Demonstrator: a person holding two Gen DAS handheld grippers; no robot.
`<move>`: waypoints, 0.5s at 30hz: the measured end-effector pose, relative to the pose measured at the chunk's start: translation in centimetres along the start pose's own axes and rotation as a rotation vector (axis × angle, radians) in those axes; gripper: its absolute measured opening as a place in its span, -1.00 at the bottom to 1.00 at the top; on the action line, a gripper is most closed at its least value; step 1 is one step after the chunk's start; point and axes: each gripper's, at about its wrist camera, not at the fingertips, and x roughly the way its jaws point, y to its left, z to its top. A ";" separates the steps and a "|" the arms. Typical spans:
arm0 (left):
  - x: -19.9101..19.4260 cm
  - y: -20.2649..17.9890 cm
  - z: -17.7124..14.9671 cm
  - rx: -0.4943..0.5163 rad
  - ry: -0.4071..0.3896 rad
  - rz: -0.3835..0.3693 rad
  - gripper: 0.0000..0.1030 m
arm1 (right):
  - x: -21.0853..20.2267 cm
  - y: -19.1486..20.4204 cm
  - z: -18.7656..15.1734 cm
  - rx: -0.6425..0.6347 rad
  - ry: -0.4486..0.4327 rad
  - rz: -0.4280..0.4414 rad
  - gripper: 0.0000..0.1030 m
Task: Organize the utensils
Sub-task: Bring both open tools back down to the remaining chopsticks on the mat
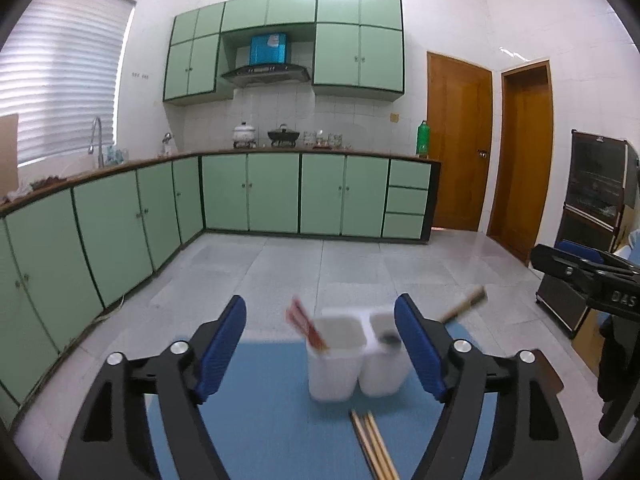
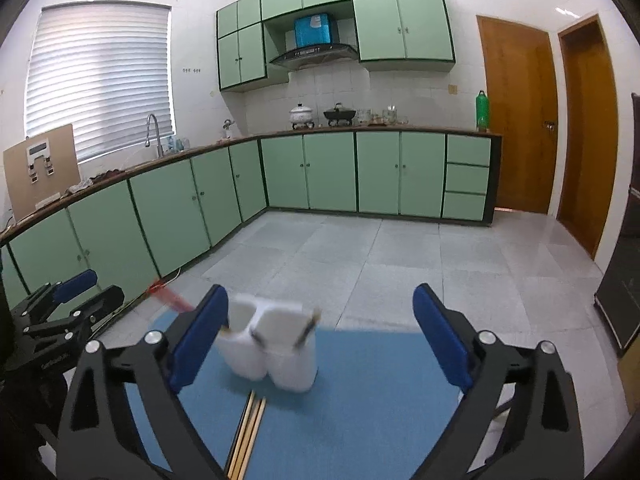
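Observation:
A white two-compartment utensil holder (image 1: 354, 356) stands on a blue mat (image 1: 272, 400); it also shows in the right wrist view (image 2: 276, 348). Red chopsticks (image 1: 306, 322) lean out of its left compartment, and a wooden-handled utensil (image 1: 464, 306) leans out of the right one. Several wooden chopsticks (image 1: 374, 444) lie on the mat in front of the holder, also seen in the right wrist view (image 2: 248, 432). My left gripper (image 1: 320, 352) is open and empty, just before the holder. My right gripper (image 2: 320, 340) is open and empty, with the holder near its left finger.
The blue mat (image 2: 360, 400) covers a table whose far edge meets a grey tiled floor. Green kitchen cabinets line the left and back walls. Two wooden doors are at the right. A dark cabinet (image 1: 592, 200) stands at the far right.

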 end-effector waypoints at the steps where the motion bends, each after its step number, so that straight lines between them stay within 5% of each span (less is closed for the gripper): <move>1: -0.3 0.1 -0.7 -0.004 0.007 0.003 0.51 | -0.5 0.1 -0.8 0.002 0.006 0.000 0.82; 15: -2.8 0.2 -12.2 -0.014 0.204 0.046 0.62 | -3.3 2.7 -14.1 0.046 0.196 0.006 0.86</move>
